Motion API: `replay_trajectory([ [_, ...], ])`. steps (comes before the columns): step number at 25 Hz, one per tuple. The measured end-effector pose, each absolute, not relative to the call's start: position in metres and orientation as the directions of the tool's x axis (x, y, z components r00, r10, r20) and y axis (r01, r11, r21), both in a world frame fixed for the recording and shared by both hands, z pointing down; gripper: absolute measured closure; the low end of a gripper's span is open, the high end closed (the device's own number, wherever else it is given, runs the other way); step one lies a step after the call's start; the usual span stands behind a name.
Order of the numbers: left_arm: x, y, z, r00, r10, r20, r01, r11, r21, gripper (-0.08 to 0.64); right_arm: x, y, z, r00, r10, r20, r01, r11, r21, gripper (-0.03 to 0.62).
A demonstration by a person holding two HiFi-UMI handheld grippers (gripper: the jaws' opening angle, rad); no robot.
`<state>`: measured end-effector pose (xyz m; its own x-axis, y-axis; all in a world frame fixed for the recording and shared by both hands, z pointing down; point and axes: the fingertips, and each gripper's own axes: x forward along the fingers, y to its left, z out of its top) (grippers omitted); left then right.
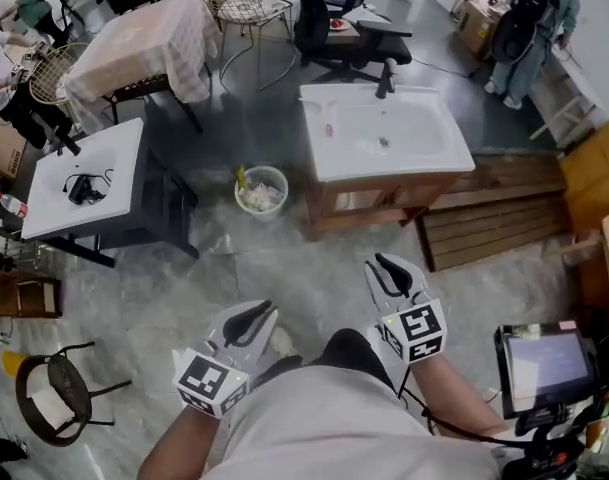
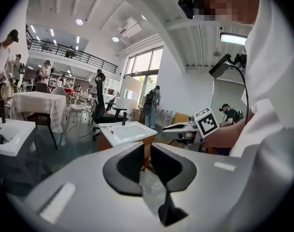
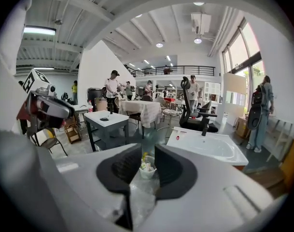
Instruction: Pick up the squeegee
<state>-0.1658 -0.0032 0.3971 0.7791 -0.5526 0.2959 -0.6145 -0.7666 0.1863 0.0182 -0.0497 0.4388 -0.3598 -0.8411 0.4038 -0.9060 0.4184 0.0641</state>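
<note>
White sink counter (image 1: 414, 146) on a wooden stand sits ahead on the grey floor (image 1: 284, 268), with a black faucet (image 1: 385, 76) at its back edge. A small red item (image 1: 329, 128) lies on its top, left of the basin. It may be the squeegee, but it is too small to tell. The 2 tools are held low and close to the person's body, well apart from that counter. The left tool (image 1: 256, 318) has its black jaws slightly apart, with only floor showing through the narrow gap. The right tool (image 1: 384, 268) also has its jaws a little apart and holds nothing. Left of the sink counter, a pale waste bin (image 1: 274, 176) of rubbish stands on the floor. Farther left is a second white counter (image 1: 104, 148) carrying a black object (image 1: 82, 188). Behind the sink counter stands a black office chair (image 1: 344, 28).
</note>
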Motion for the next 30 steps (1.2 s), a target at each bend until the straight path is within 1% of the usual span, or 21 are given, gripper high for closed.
replay_trajectory([
  [6,-0.198,-0.055,0.409,0.768,-0.567,0.299,-0.634,-0.74,0.226,0.512,0.002,-0.118,0.449,-0.31,-0.858,0.41,-0.923,0.375,0.085,0.523],
  [12,-0.204,-0.12,0.406,0.733,-0.611,0.299,-0.677,-0.696,0.238,0.512,0.007,-0.219,0.469,-0.331,-0.855,0.399,-0.92,0.387,0.066,0.502],
  [16,-0.192,-0.173,0.405,0.687,-0.65,0.326,-0.723,-0.658,0.213,0.511,0.028,-0.301,0.486,-0.348,-0.85,0.394,-0.921,0.388,0.024,0.497],
  [21,-0.172,-0.237,0.398,0.637,-0.689,0.346,-0.766,-0.615,0.186,0.511,0.05,-0.397,0.515,-0.353,-0.84,0.412,-0.924,0.383,-0.011,0.46],
  [30,-0.15,-0.308,0.404,0.528,-0.76,0.38,-0.846,-0.51,0.156,0.511,0.076,-0.517,0.584,-0.333,-0.809,0.484,-0.929,0.369,-0.023,0.448],
])
